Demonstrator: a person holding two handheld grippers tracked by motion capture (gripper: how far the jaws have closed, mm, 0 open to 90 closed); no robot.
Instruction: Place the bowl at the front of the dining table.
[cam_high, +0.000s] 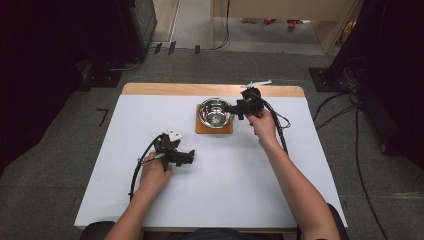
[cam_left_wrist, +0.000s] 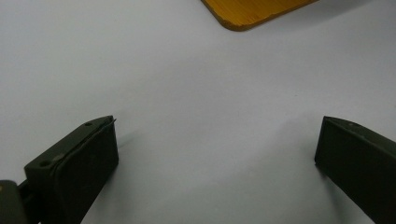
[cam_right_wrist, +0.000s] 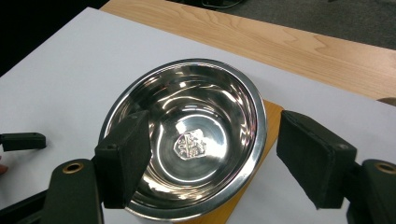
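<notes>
A shiny steel bowl (cam_high: 216, 113) stands on a square orange mat (cam_high: 214, 128) at the back middle of the table. In the right gripper view the bowl (cam_right_wrist: 196, 98) is empty, with an embossed crest at its bottom. My right gripper (cam_high: 232, 108) is open just above the bowl's right rim. In its own view the right gripper (cam_right_wrist: 212, 125) straddles that rim, one jaw over the bowl's inside and the other outside, above the mat (cam_right_wrist: 273, 116). My left gripper (cam_high: 191, 156) is open low over the bare white table, nothing between its jaws.
The white table cover (cam_high: 240, 170) leaves a bare wooden strip (cam_high: 150, 89) at the far edge. In the left gripper view (cam_left_wrist: 217, 126) a corner of the orange mat (cam_left_wrist: 252, 11) lies ahead. One jaw of the left gripper (cam_right_wrist: 23, 140) shows in the right gripper view. Cables trail on the floor.
</notes>
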